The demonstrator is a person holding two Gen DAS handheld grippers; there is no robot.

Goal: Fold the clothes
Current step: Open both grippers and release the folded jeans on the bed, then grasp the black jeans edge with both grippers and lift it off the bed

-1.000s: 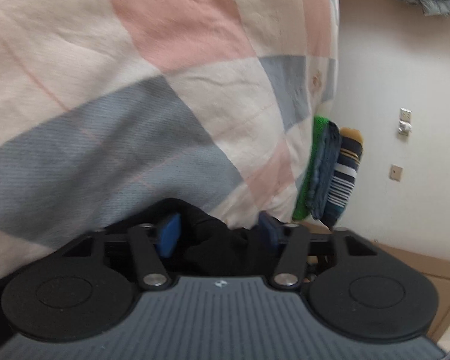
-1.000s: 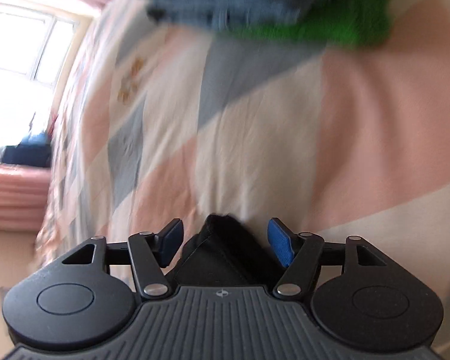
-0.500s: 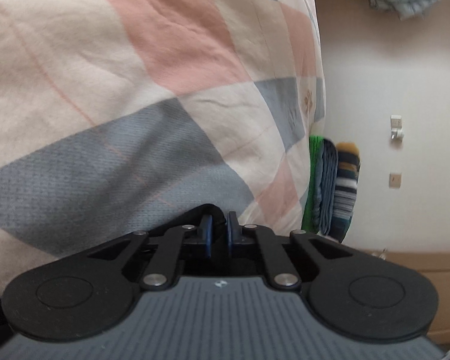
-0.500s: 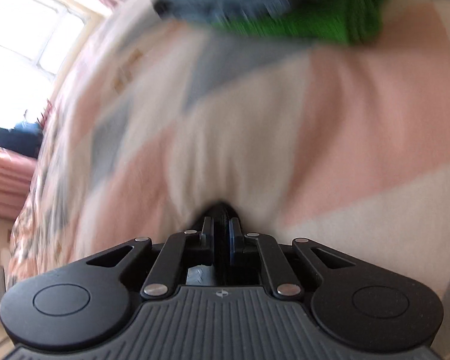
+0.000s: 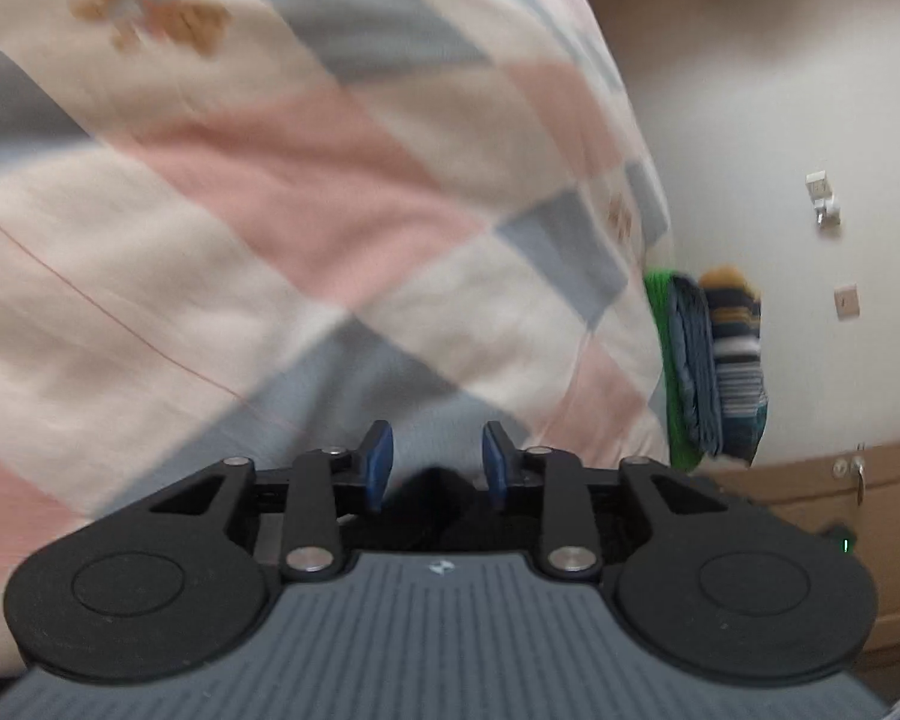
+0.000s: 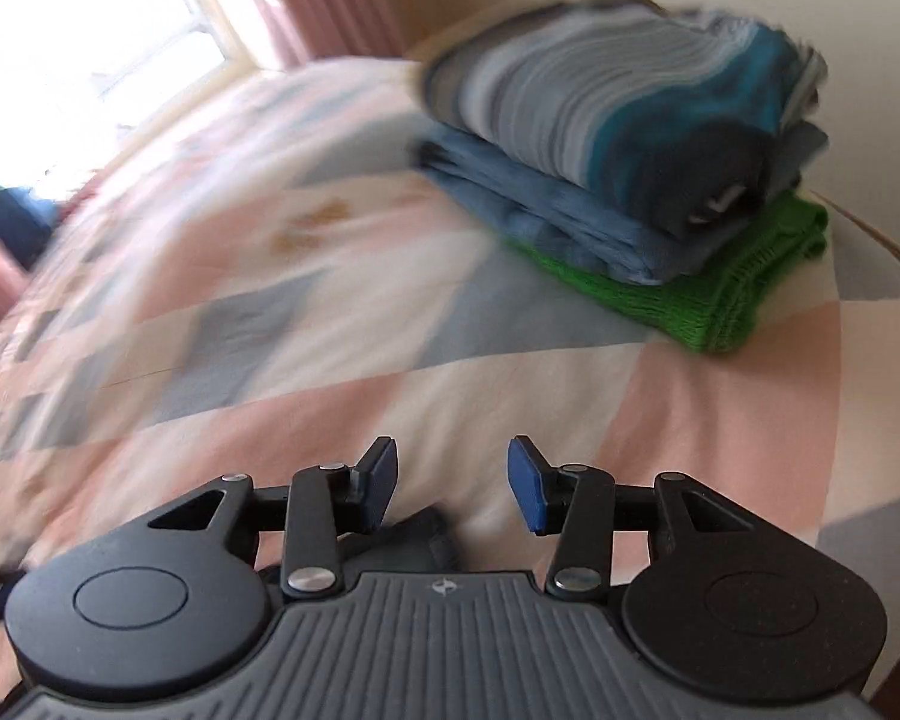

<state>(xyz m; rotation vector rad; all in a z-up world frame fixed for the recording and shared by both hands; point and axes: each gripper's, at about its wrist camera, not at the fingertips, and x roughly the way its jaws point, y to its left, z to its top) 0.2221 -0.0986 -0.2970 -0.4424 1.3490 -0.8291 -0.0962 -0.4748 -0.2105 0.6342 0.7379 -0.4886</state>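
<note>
A black garment (image 5: 435,492) lies low on the checked bedspread (image 5: 306,216), just behind the blue pads of my left gripper (image 5: 432,468), which stands open with nothing between its fingers. In the right wrist view the same black garment (image 6: 414,540) shows as a dark edge under my right gripper (image 6: 453,483), also open and holding nothing. A stack of folded clothes (image 6: 630,162) sits ahead to the right: striped on top, blue in the middle, green knit at the bottom.
The folded stack (image 5: 708,366) rests at the bed's far edge beside a white wall (image 5: 780,120) with a socket. A wooden cabinet (image 5: 840,492) stands at lower right. A bright window (image 6: 90,30) with pink curtains lies beyond the bed.
Half a second ago both grippers were shut on the black garment. Both have opened and let it go, and the views have swung up toward the folded stack.
</note>
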